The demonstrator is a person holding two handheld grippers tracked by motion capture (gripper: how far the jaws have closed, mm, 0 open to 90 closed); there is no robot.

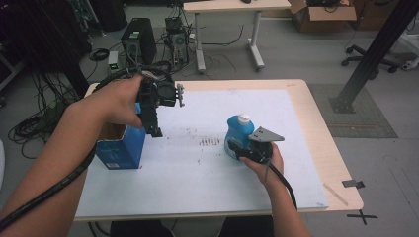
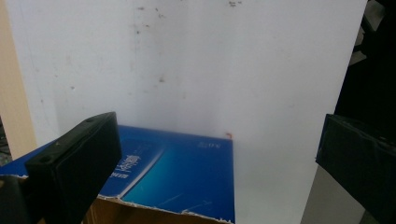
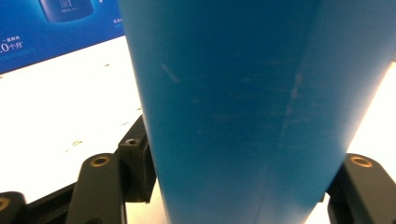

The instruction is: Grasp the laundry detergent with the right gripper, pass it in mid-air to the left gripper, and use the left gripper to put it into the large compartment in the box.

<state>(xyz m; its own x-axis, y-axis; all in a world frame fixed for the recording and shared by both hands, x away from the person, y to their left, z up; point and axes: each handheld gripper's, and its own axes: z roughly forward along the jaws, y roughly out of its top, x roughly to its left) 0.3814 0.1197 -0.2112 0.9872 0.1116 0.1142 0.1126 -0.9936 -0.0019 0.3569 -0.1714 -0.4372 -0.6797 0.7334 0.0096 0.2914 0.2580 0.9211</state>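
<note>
High view, left to right: open-topped blue cardboard box [image 1: 121,145] standing on the white sheet [image 1: 197,173] near the left edge of the pale wooden worktop [image 1: 321,143], torn brown rim showing. Left tool [image 1: 154,129] held above the box's right side, pointing down, nothing between its jaws. Smudged dark marks on the sheet between box and bottle. Right of centre, blue plastic bottle with a white cap [image 1: 238,133] standing upright on the sheet, well apart from the box. Right tool [image 1: 236,150] level with the bottle's lower body, grey three-cornered plate on top, a hand behind it and a black cable trailing toward the near edge.

Left gripper view: two black jaws standing wide, white sheet [image 2: 210,70] and the box's blue printed side [image 2: 177,175] seen in the gap, neither jaw touching the box.

Right gripper view: blue bottle body [image 3: 243,112] standing between the two black jaws, jaws narrowed and pressing on its sides, a firm hold on the bottle. Blue box with white print [image 3: 56,28] farther off at upper left, across the white sheet.
</note>
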